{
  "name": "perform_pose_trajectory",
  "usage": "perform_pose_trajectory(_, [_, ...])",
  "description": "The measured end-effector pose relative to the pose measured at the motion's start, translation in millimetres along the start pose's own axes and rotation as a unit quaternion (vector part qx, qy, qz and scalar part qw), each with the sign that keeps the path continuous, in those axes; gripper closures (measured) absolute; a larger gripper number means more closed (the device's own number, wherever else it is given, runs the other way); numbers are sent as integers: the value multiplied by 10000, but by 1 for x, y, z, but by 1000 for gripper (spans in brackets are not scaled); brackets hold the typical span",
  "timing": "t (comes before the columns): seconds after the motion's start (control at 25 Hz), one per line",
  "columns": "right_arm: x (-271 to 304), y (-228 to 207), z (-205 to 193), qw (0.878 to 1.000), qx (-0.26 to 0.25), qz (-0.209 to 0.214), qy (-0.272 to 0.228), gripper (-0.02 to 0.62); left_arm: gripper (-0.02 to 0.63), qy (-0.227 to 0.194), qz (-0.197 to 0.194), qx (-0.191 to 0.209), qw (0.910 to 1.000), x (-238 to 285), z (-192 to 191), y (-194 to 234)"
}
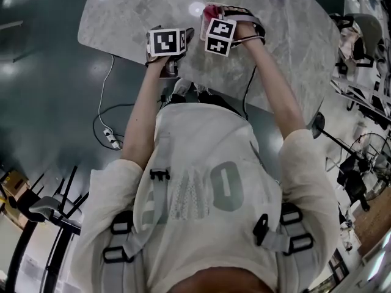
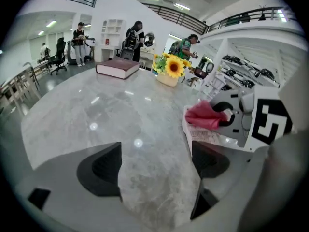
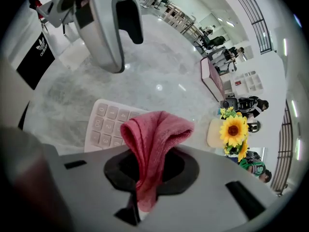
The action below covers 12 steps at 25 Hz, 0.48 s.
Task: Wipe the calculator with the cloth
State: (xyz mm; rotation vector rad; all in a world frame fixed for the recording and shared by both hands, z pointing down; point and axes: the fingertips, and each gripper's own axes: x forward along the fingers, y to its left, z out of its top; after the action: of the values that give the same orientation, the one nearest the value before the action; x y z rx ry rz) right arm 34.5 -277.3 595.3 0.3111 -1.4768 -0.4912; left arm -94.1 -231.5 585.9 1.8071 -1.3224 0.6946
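Observation:
My right gripper (image 3: 150,167) is shut on a red cloth (image 3: 155,132), which bunches up out of its jaws. Just beyond the cloth, a white calculator (image 3: 107,124) lies flat on the marble table (image 3: 159,62). In the left gripper view the cloth (image 2: 205,115) rests over the calculator's far end (image 2: 205,135), to the right of my left gripper (image 2: 154,164). The left gripper is open with only bare marble between its jaws. In the head view both marker cubes, left (image 1: 166,41) and right (image 1: 220,36), sit side by side near the table's front edge.
A dark red book (image 2: 117,67) and a pot of sunflowers (image 2: 170,71) stand at the far side of the table. People and desks are in the background. A white cable (image 1: 105,99) trails on the floor at the left.

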Motion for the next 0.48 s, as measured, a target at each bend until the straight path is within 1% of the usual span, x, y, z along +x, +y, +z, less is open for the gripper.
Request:
perform_pose_trajectory(0.12, [-3, 11, 4, 10000, -66, 27, -6, 540, 141, -394, -34, -320, 9987, -17, 9, 7])
perform_pose_trajectory(0.2, [-7, 20, 8, 9999, -102, 48, -28, 540, 146, -644, -45, -464, 9968, -28, 17, 9])
perform_pose_trajectory(0.28, [-11, 30, 13, 9999, -140, 87, -50, 540, 153, -945, -99, -614, 9936, -39, 26, 7])
perform_pose_trajectory(0.36, [-15, 41, 17, 9998, -159, 123, -68, 540, 164, -1297, -275, -773, 9881, -52, 36, 1])
perform_pose_trajectory(0.4, [-17, 46, 19, 9998, -163, 129, -79, 540, 166, -1460, -355, -794, 9855, -58, 40, -3])
perform_pose_trajectory(0.48, [-21, 56, 21, 9997, -154, 149, -103, 540, 172, -1715, -428, -714, 9817, -68, 48, -10])
